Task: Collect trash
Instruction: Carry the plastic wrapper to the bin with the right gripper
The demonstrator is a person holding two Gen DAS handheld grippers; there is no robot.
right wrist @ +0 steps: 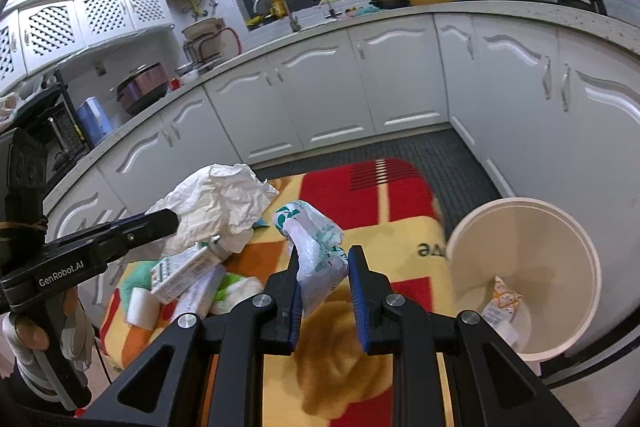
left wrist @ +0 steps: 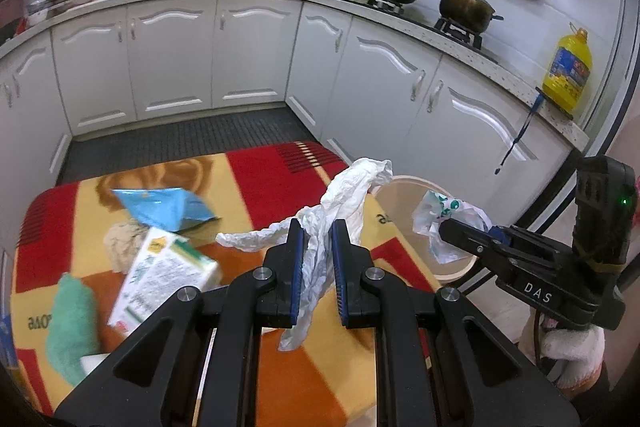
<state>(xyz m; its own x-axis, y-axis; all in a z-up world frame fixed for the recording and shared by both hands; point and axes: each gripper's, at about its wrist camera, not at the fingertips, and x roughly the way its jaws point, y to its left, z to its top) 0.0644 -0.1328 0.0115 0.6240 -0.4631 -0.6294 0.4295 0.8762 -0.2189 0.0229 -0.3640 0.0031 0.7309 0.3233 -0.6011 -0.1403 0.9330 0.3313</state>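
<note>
Crumpled white paper (left wrist: 320, 227) clamped in left gripper (left wrist: 319, 247) jaws.

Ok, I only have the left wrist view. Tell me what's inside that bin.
Observer: The right wrist view looks into the bin: one small yellowish wrapper lies at the bottom.
Operator: Confirm the right gripper's hold.
Observer: The right gripper is shut on a white plastic bag with green print, over the blanket, left of the bin.
Operator: Report anything on my far left.
Observer: A gloved hand grips the left gripper's handle.
</note>
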